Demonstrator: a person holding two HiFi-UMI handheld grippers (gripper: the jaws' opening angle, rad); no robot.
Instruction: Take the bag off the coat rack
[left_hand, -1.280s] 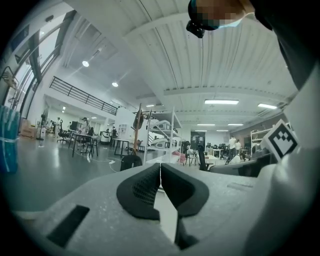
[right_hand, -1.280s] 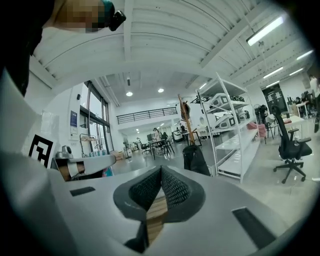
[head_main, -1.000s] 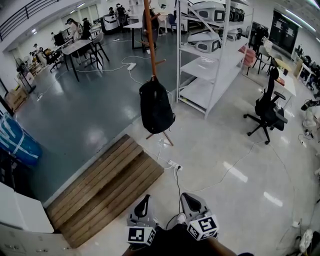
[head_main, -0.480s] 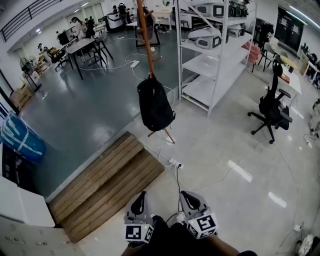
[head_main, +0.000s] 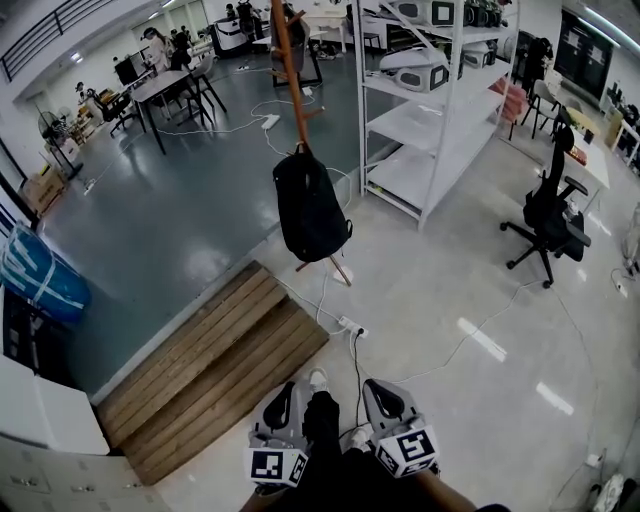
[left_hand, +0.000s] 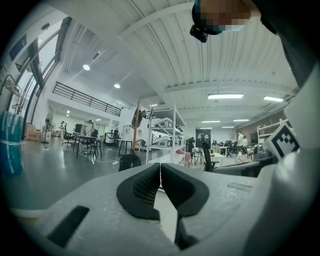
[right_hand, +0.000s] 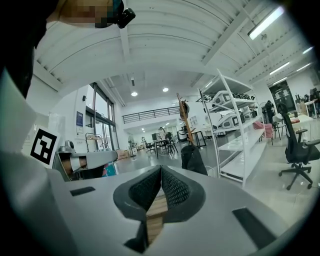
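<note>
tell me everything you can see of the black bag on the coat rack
The bag is a black backpack, soft and fabric-looking, rounded and fairly full. It hangs upright by its top from the brown wooden coat rack, lying against the pole, with its bottom hanging clear just above the rack's splayed feet. Only the rack touches it.

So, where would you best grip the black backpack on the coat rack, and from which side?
Probably the top of the backpack, where it hangs on the coat rack: its weight hangs there, so lifting should free it. Come from the near side; the rack stands behind it and shelving crowds its right. Its handle is too small to see.
</note>
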